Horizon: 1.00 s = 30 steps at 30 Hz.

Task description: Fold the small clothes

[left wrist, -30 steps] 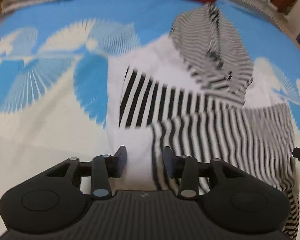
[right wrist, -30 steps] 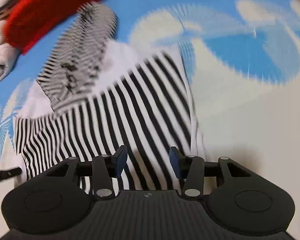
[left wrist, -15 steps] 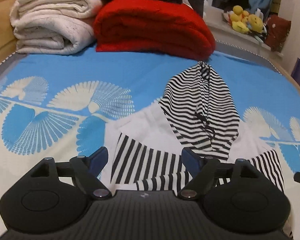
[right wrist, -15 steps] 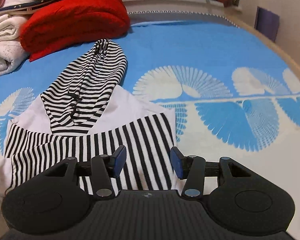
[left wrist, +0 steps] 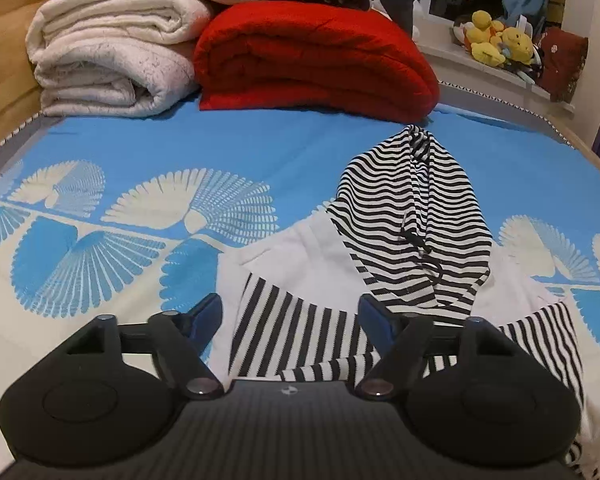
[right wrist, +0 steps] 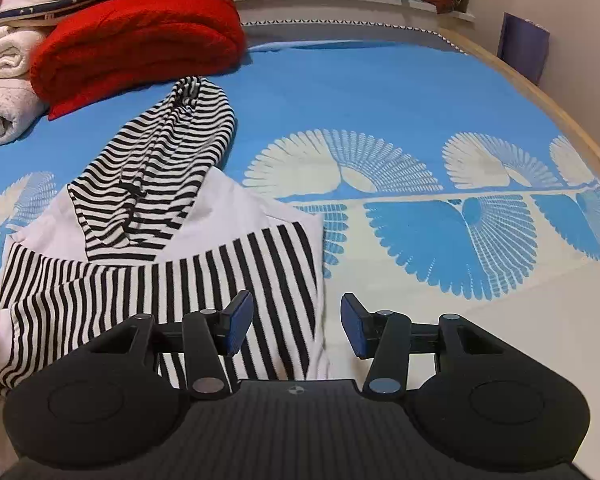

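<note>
My left tool (left wrist: 290,320) hangs over the near edge of the striped hooded top (left wrist: 300,320), its jaws spread wide and narrowing a little just now, with nothing pinched between the blue pads (left wrist: 204,314); the cloth lies below them, not in them. My right tool (right wrist: 296,326) is parted about halfway and grips nothing either, its left pad over the wide-striped panel and its right pad over bare bedspread (right wrist: 420,92) just past the garment's side edge. The top itself lies flat on the bed, partly folded: a finely striped sleeve (right wrist: 60,292) is drawn across the body toward the middle, above it a white yoke (right wrist: 228,204), and beyond that the striped hood (right wrist: 168,152) stretches away from me with a dark drawstring (left wrist: 418,242) down its opening. In the left view another striped sleeve end (left wrist: 324,372) crosses just ahead of the tool's body. The bedspread under everything is cream near me and bright blue farther off, printed with fan-shaped leaves. Past the hood's tip, nearly touching it, sits a folded red blanket (left wrist: 312,60), and beside that a stack of rolled cream blankets (left wrist: 108,56) with more folded linen piled on top. At the far end, on a ledge behind the bed, yellow plush toys (left wrist: 496,38) are heaped, and a wooden bed frame (right wrist: 540,92) curves along the right.
</note>
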Tool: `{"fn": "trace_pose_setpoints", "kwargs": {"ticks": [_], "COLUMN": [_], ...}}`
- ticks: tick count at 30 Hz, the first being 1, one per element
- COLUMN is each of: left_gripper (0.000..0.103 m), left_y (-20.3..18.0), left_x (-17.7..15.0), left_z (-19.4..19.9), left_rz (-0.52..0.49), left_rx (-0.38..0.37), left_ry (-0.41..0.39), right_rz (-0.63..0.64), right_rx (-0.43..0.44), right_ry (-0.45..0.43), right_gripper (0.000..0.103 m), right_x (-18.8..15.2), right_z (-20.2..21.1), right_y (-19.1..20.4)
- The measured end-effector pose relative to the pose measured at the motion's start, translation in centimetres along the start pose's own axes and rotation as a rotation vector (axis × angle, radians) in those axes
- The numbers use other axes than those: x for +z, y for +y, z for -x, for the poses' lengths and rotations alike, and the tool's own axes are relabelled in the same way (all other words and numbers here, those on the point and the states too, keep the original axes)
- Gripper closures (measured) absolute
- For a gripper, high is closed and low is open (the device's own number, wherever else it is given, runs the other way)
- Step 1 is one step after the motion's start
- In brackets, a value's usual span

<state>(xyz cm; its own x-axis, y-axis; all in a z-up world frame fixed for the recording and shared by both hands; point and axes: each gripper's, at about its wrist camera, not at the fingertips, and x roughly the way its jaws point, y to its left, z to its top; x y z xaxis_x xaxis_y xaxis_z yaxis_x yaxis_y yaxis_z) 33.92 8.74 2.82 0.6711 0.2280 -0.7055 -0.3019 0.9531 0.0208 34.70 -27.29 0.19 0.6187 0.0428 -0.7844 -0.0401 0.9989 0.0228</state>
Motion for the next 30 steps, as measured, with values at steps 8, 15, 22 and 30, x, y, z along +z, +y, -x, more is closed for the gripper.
{"fn": "trace_pose_setpoints", "kwargs": {"ticks": [8,15,22,30], "left_gripper": [0.064,0.065,0.065,0.065], "left_y": [0.3,2.4,1.5,-2.4], "left_x": [0.2,1.7,7.8,13.4], "left_z": [-0.2,-2.5,-10.5,-21.7], "left_rz": [-0.099,-0.046,-0.031,0.027], "left_rx": [0.010,-0.005,-0.030,-0.077], "left_ry": [-0.029,0.068,0.185,0.274], "right_rz": [-0.007,-0.010,-0.013,-0.027], "right_rx": [0.027,0.046,0.069,0.063], "right_ry": [0.014,0.032,0.038,0.070], "right_gripper": [0.052,0.052,0.052,0.052], "right_x": [0.2,0.6,1.2,1.6], "right_z": [0.6,0.7,0.8,-0.6], "right_y": [-1.1,-2.1,-2.6,-3.6]}}
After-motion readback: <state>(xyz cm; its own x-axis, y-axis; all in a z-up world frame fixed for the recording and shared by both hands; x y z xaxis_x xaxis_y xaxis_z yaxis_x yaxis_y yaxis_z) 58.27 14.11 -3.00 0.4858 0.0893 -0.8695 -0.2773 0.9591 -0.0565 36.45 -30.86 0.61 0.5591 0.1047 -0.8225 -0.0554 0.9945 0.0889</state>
